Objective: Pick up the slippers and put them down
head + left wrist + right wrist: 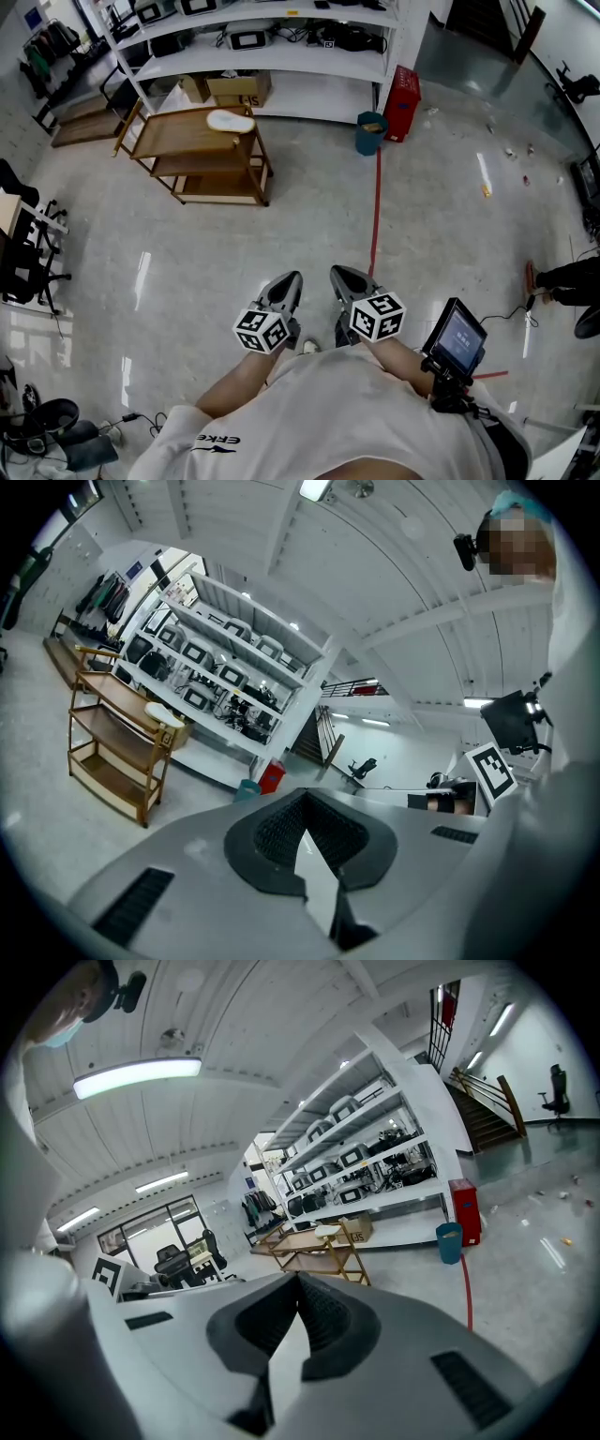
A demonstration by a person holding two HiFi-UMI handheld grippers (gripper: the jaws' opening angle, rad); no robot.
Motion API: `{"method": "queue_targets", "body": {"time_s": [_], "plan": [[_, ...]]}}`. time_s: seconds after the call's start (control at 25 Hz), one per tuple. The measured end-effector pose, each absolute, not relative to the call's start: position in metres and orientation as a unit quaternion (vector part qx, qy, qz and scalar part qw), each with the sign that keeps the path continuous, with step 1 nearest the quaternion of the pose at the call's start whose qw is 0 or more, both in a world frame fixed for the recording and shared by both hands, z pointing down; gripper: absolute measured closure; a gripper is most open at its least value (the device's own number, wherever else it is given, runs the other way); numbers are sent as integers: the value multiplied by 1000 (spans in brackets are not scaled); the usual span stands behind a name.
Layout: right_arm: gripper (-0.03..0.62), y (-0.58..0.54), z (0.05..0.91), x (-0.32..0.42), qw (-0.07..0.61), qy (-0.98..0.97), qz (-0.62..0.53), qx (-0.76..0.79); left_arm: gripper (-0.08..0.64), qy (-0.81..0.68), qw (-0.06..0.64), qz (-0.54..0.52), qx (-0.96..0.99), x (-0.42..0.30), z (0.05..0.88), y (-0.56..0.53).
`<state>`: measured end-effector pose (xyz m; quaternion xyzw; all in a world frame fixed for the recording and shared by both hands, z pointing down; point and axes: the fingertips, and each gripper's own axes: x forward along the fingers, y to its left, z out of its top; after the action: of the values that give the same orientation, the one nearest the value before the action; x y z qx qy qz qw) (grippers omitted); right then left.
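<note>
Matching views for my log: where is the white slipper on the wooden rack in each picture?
Head view: white slipper upper left, on the wooden rack.
Left gripper view: white slipper at left, mid-height.
Right gripper view: white slipper just right of centre.
Shared landmark: teal bin.

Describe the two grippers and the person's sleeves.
Both the left gripper and right gripper have smooth grey tapered shells, with dark ribbed pads inside the jaws. Each carries a white cube with black square markers. The person wears a white short-sleeved shirt with black lettering.
</note>
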<state>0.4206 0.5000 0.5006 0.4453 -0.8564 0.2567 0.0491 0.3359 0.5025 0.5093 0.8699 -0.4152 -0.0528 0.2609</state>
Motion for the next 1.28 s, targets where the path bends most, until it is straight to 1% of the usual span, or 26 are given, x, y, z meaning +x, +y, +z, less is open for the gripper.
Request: {"method": "queue_targets", "body": {"time_s": [0.24,0.52,0.92,1.28], "plan": [[591,446,488,438,51,-863,248,437,557,-427,245,-56,868,350,493,444],[591,375,465,466,40,-877,234,419,557,-438,225,-52,869,384,474,374],[591,302,465,523,31,-880,255,399,557,-463,229,-40,855,445,468,310],[591,259,485,536,34,-875,279,394,557,-489,253,-4,835,447,491,266]]}}
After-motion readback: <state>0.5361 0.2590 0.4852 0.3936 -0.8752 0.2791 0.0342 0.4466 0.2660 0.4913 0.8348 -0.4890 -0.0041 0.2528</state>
